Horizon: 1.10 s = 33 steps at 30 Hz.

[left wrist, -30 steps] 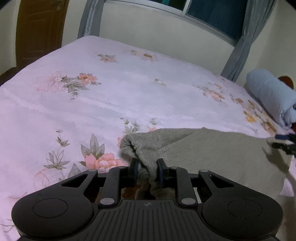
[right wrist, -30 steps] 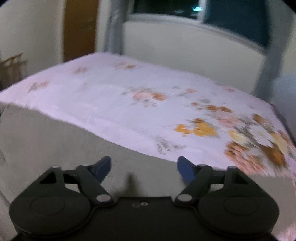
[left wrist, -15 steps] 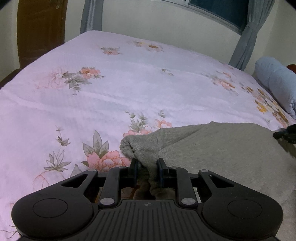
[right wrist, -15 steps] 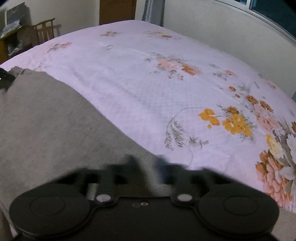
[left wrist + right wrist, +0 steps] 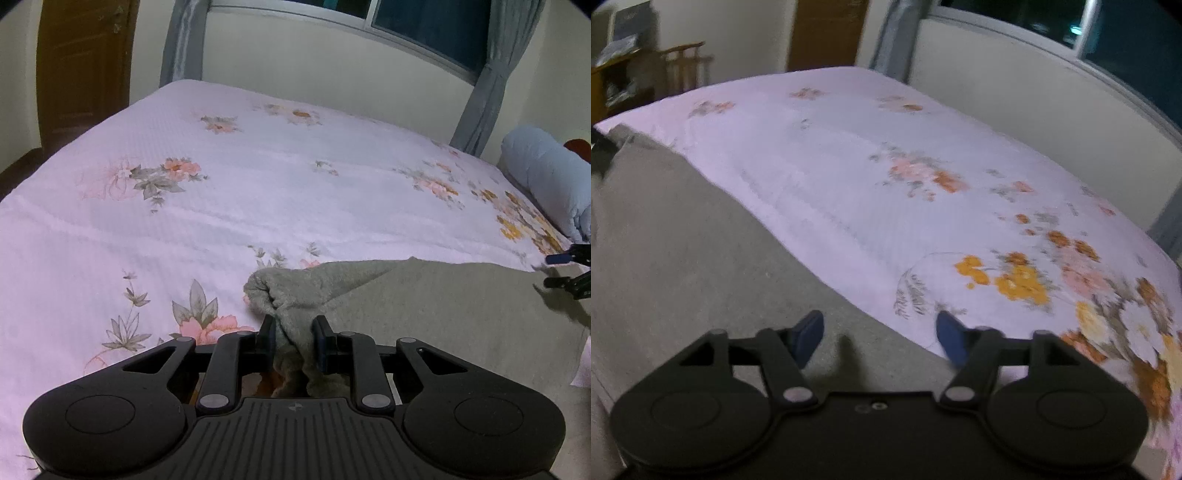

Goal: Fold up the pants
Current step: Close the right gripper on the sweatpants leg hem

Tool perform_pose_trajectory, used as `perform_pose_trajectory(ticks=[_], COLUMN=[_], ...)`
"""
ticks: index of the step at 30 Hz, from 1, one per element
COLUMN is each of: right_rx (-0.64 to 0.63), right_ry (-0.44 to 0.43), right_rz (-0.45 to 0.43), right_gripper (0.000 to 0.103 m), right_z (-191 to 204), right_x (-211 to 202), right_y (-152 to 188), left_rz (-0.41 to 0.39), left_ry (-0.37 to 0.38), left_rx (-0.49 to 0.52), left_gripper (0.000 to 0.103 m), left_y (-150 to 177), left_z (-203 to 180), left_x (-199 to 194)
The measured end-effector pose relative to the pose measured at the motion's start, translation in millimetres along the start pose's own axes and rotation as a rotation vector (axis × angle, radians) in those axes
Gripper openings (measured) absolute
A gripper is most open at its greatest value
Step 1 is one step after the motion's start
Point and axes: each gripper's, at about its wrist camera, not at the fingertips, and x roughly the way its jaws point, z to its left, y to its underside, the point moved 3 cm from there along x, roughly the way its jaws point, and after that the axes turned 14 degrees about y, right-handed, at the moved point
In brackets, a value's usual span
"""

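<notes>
The left gripper (image 5: 293, 341) points down at the bed, jaws clamped on a bunched corner of the grey pants (image 5: 436, 306); the fabric below the jaws is hidden behind the gripper body. The right gripper (image 5: 879, 338), blurred, has just been opening; its jaws stand apart over the pants' edge, gripping nothing. Beyond both lies the flowered bedsheet (image 5: 258, 184), then a blue pillow (image 5: 546, 177), cut off at the frame.

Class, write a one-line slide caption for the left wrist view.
Left gripper clamps a bunched corner of grey fleece pants on a pink floral bedsheet.
</notes>
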Motion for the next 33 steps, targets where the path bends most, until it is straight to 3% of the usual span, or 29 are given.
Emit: perform_pose_trajectory(ticks=[5,9,11,12,13,14,16,21,33], right_rx=[-0.082,-0.060,-0.080,-0.081,-0.087,-0.100,-0.123,-0.097,-0.036], right_ry=[-0.107,-0.185,-0.210,-0.220,-0.233,-0.241,-0.216,-0.128,-0.070], right_rz=[0.056,0.105,0.123,0.132,0.133,0.130,0.116,0.022,-0.030], right_gripper=[0.052,0.054,0.050,0.043,0.031,0.009,0.000,0.000,0.000], right_z=[11.0,4.8,6.1,6.8,8.6,12.0,18.2,22.0,25.8], right_x=[38.5,54.7,54.2,53.6,51.6,48.2,40.2,8.2,-63.8], right_y=[-3.1,-7.7,-8.3,-9.3,-9.5,-9.1,-8.3,-3.9,1.2], left_rz=[0.009,0.017,0.023,0.023,0.024,0.024,0.021,0.005,-0.056], left_ry=[0.005,-0.002,-0.004,-0.006,-0.011,-0.017,-0.031,-0.047,0.001], left_rx=[-0.003,0.005,0.004,0.003,0.001,-0.001,-0.010,-0.009,-0.032], left_gripper=[0.021,0.021,0.021,0.021,0.021,0.021,0.021,0.021,0.016], left_y=[1.1,1.3,0.7,0.5,0.6,0.9,1.4,1.7,3.5], left_z=[3.8,2.8,3.1,3.2,2.9,2.7,1.9,-5.2,-17.1], left_x=[5.2,7.5,8.7,9.2,9.9,10.4,10.9,5.9,-36.8])
